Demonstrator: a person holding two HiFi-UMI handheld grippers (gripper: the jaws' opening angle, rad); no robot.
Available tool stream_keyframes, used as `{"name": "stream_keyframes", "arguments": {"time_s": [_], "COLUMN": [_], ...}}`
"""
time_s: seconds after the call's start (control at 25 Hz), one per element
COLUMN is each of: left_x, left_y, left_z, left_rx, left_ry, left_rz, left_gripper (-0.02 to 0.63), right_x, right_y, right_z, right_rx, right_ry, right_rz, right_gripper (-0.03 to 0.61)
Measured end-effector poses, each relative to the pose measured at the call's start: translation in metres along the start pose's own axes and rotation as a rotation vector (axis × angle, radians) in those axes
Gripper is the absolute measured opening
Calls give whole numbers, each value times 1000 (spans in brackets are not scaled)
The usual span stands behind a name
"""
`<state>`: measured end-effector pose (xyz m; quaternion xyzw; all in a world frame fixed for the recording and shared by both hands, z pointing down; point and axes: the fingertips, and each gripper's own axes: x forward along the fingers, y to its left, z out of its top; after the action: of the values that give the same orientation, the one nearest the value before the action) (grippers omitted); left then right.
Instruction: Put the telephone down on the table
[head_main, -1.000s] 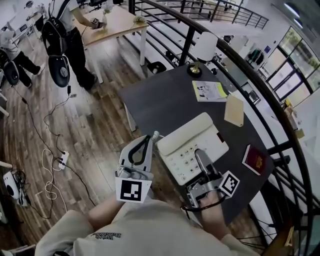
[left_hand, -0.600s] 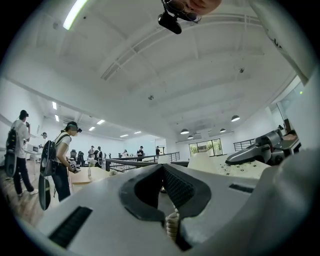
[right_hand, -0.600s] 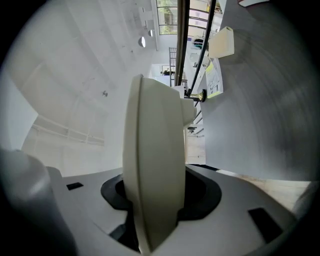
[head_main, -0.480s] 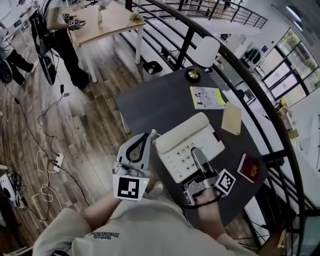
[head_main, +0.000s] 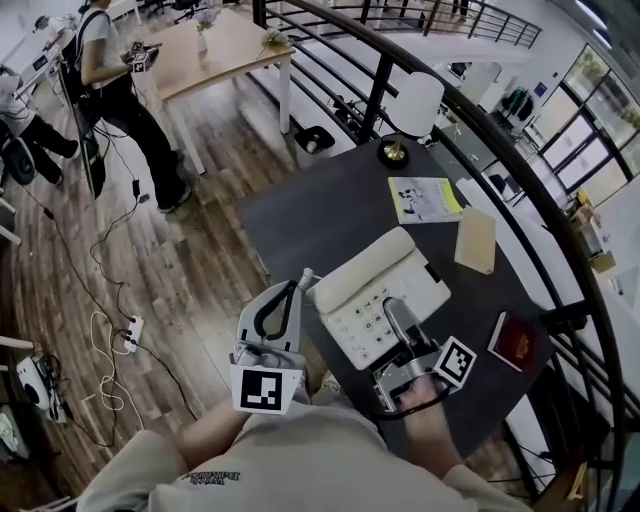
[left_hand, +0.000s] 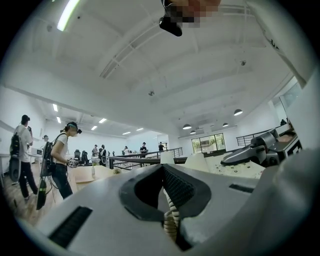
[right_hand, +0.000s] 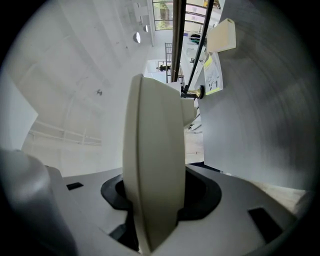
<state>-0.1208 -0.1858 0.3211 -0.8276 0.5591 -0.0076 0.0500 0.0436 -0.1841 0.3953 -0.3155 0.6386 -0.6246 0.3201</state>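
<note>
At the table's (head_main: 330, 205) 7 o'clock edge, you hold the phone (head_main: 372, 288). Your right gripper (head_main: 394, 312) clamps its near edge. At the phone's 9 o'clock, your left gripper (head_main: 298, 282) pinches the cord (left_hand: 170, 220). You cannot tell whether the phone touches the table.

Floor: brown wood planks (head_main: 200, 250) fill the head view from 7 to 11 o'clock. Cables (head_main: 97, 365) and a white power strip (head_main: 130, 327) lie at 9 o'clock.
Furniture: a dark table (head_main: 320, 205) at centre; a light wooden table (head_main: 225, 45) on white legs at 11 o'clock.
Railing: a black metal railing (head_main: 377, 90) curves from 12 to 4 o'clock, just beyond the dark table.
Windows: dark-framed glazing (head_main: 585, 135) at 2 o'clock.
Light: a white ceiling (left_hand: 150, 60) in the left gripper view, with a strip light (left_hand: 67, 15) at 11 o'clock and round pendants (left_hand: 186, 126) farther back.
</note>
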Motion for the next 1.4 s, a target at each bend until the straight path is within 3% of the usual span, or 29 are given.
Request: {"name": "stream_keyframes", "arguments": {"time_s": [0.16, 0.32, 0.52, 0.72, 1.24, 1.4], "left_x": [9, 30, 74, 121, 237, 264], "left_y": [-3, 4, 7, 16, 22, 25], "left_z": [-9, -18, -37, -65, -133, -165], "left_rx": [13, -52, -34, -129, -67, -89], "left_ry": [34, 46, 56, 116, 94, 109], "left_rz": [0, 35, 30, 40, 29, 38], "left_gripper": [5, 5, 5, 5, 5, 5], "right_x": [1, 15, 51, 96, 203, 220], "right_y": [-18, -37, -57, -83, -174, -210], "right_z": [8, 20, 50, 86, 174, 186], "right_rx": [17, 7, -7, -44, -80, -64], "right_ry": [1, -4, 0, 5, -7, -5], "right_rz": [-25, -68, -93, -143, -213, -245], "right_gripper": [195, 195, 195, 195, 195, 195]}}
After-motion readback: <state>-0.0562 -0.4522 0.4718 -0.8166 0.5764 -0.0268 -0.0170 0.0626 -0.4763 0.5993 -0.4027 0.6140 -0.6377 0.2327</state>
